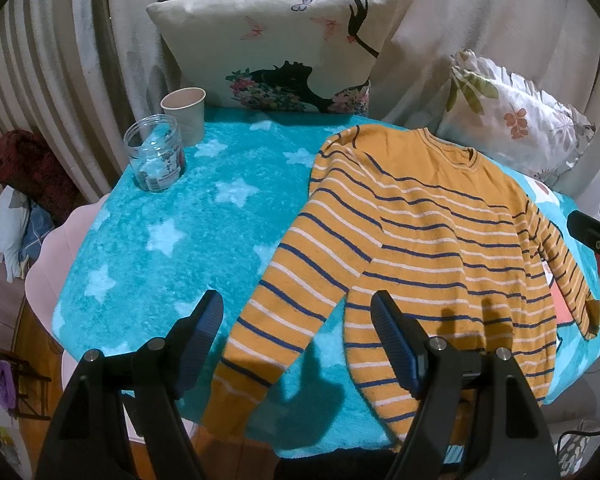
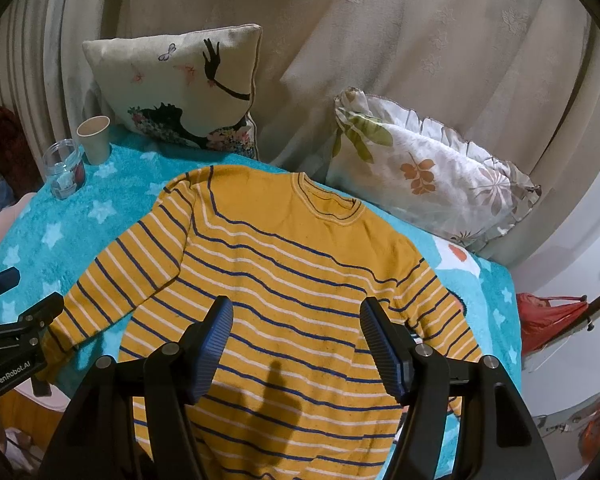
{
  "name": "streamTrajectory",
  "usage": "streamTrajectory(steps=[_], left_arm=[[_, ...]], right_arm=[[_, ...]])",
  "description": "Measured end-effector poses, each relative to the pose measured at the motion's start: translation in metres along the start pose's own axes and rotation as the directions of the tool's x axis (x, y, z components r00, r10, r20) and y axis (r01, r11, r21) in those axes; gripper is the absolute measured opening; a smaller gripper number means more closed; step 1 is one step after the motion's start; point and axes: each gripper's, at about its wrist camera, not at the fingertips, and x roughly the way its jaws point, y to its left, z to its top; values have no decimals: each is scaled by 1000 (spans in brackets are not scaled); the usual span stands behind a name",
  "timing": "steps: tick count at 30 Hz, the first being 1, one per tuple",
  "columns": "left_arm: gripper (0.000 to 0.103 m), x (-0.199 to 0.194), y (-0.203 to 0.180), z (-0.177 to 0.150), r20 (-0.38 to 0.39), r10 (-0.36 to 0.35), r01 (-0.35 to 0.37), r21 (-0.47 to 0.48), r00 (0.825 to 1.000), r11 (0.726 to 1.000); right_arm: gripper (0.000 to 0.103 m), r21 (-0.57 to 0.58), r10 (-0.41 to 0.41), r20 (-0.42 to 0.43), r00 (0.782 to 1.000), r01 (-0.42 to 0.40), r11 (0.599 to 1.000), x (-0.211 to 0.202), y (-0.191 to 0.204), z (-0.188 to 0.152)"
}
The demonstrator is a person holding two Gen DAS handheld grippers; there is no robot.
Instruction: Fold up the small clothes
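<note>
Over the whole middle and lower part of both views: a turquoise blanket [image 1: 172,216] with pale stars, spread as the work surface. On it, filling the right half of the left wrist view and the centre of the right wrist view: a mustard sweater [image 2: 292,272] with blue and white stripes, lying flat and face up, collar toward the top of the frame, both sleeves spread down and outward. No fold made yet, so the step in hand judged as the very start: positioning above the garment before the first grasp.

Behind, at the upper centre of the left wrist view: a cream cushion [image 1: 276,40] with a dark silhouette print; at the upper right, a leaf-patterned pillow [image 1: 512,120]. Both off the sweater, so no obstacle. At the left of the same view: a paper cup [image 1: 184,114] and just in front of it a clear glass jar [image 1: 154,158], well apart from the sleeve.

At the bottom of the left wrist view: left gripper [image 1: 298,344], jaws wide and empty, hovering over the left sleeve near its cuff. At the bottom of the right wrist view: right gripper [image 2: 296,344], also wide and empty, above the lower body of the sweater, not visibly touching.

Next move, as a judgement: lowering onto a sleeve or side edge, closing on one layer only, then carrying it inward across the body. Risk of catching the fluffy blanket together with the knit.
</note>
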Motion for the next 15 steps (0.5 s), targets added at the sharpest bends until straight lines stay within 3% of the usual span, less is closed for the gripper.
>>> streamTrajectory(steps=[15], left_arm=[[75,2,-14,-1,-16,-7,8,27,1000,1000]], right_arm=[[73,30,16,-4,1000,-15,999,3,-13,-5]])
